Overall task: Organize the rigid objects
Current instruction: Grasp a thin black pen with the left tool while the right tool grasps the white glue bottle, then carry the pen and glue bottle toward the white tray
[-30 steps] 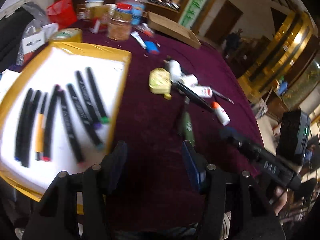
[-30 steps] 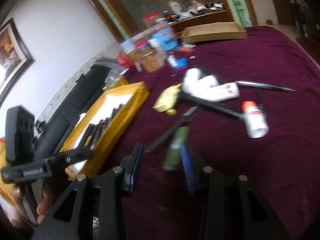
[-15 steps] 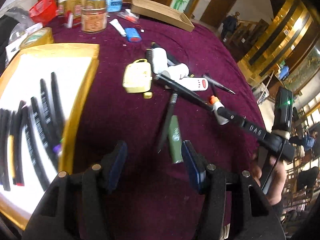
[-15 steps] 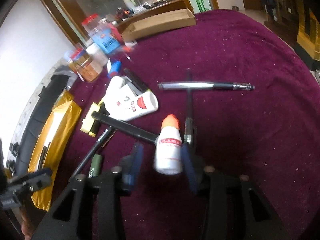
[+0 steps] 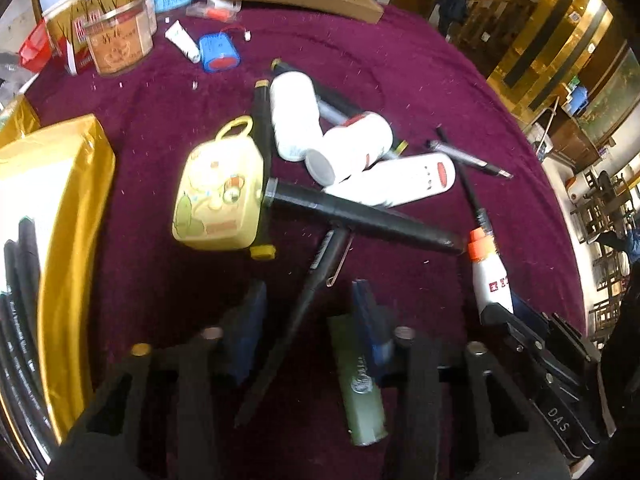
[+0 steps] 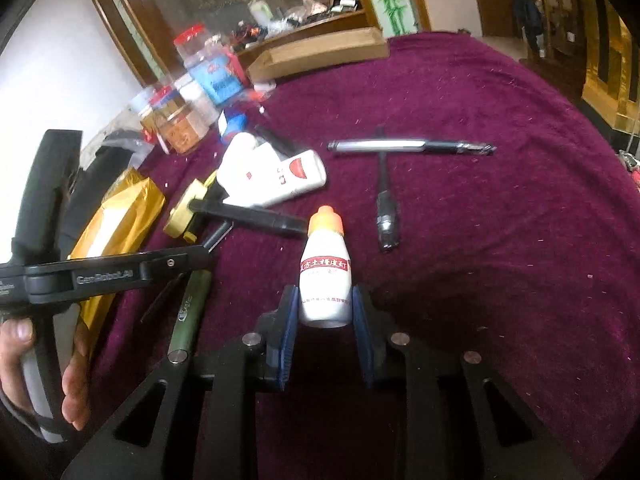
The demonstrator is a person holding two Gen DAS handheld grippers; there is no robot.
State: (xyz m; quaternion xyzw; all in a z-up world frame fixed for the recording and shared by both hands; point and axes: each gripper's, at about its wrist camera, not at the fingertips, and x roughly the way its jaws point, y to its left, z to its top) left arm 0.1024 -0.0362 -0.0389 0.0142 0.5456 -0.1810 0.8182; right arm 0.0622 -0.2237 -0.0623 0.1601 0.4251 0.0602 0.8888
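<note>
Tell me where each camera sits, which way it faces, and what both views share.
Left wrist: on the left gripper, low over the maroon table, facing the black pen between its open jaws.
Right wrist: on the right gripper, facing the white bottle between its jaws; the person's left hand shows.
Shared: bottle, green lighter, yellow case.

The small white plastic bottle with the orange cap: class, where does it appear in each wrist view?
Left wrist view: small white plastic bottle with the orange cap lies at right, beyond the long black tube's end.
Right wrist view: bottle at centre, between the right gripper's fingers.
Shared landmark: flat yellow cartoon-printed tin.
</note>
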